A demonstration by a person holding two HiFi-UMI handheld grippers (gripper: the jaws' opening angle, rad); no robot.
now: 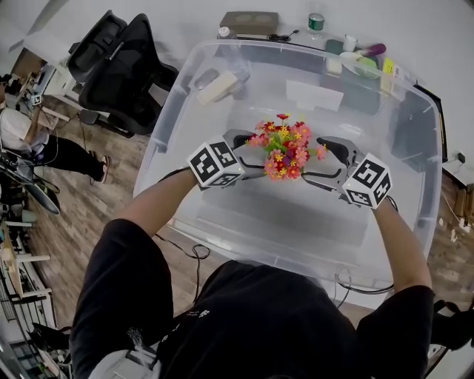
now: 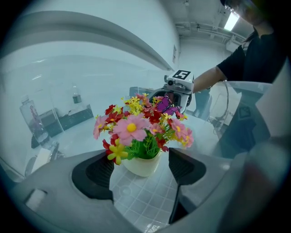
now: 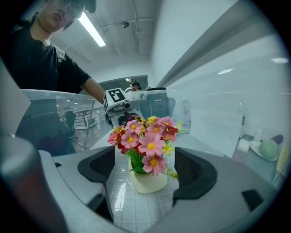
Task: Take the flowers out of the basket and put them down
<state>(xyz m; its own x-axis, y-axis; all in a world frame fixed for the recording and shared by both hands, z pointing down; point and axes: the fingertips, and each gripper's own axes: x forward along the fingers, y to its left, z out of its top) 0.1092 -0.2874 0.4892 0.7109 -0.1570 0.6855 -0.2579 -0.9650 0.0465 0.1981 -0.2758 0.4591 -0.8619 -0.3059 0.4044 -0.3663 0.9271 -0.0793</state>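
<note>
A small cream pot of pink, red and yellow flowers point(image 1: 285, 154) stands on the floor of a big clear plastic bin point(image 1: 415, 141). My left gripper point(image 1: 248, 155) reaches in from the left and my right gripper point(image 1: 320, 161) from the right, so the two face each other across the flowers. In the left gripper view the pot point(image 2: 143, 164) sits at the tips of the open left gripper point(image 2: 141, 170), with gaps on both sides. In the right gripper view the pot point(image 3: 148, 180) stands between the open right gripper point(image 3: 145, 170) jaws, untouched.
A cream object point(image 1: 218, 87) and a white sheet point(image 1: 315, 95) lie at the bin's far end. Beyond the bin a table holds a bottle point(image 1: 316, 22) and small items. Black office chairs point(image 1: 122, 66) stand at the left. The bin's walls rise all round the grippers.
</note>
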